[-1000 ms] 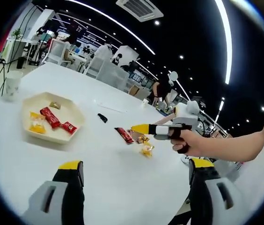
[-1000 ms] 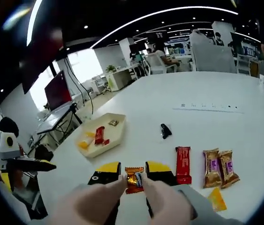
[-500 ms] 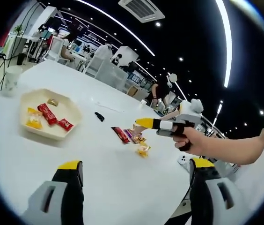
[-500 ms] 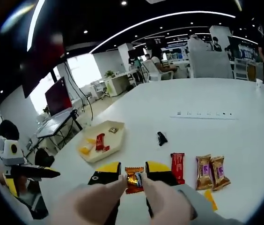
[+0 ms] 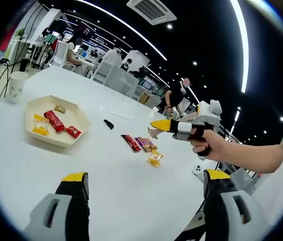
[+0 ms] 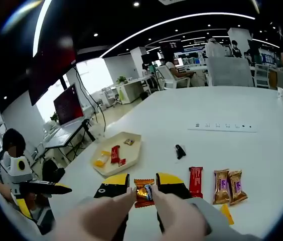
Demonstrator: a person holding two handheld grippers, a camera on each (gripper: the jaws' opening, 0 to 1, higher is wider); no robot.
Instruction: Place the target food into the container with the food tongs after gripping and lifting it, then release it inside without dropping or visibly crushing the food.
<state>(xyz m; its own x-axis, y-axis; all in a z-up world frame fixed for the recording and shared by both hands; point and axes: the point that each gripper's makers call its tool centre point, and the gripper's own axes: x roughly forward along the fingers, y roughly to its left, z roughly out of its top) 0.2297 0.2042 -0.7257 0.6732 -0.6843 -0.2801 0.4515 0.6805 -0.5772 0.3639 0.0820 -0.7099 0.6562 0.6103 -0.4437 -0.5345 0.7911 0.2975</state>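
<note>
My right gripper [image 6: 143, 184] is shut on a small orange-brown wrapped candy [image 6: 144, 193], held above the white table. A cream hexagonal tray [image 6: 130, 151] lies ahead and to the left, with red and yellow candies in it. In the left gripper view the same tray [image 5: 74, 116] sits at the left. There the right gripper [image 5: 160, 125] hovers in a person's hand over loose candies, to the right of the tray. My left gripper [image 5: 145, 179] stands wide open near the table's edge with nothing between its jaws.
A red bar [image 6: 195, 181], two brown candies [image 6: 228, 183] and a yellow one [image 6: 227, 213] lie on the table to the right. A small black object [image 6: 180, 150] lies beyond them. A white cup [image 5: 16, 86] stands far left. Desks, chairs and people fill the background.
The right gripper, still shut on the candy, has risen a little above the table. The left gripper's jaws stay open; its view has only shifted slightly.
</note>
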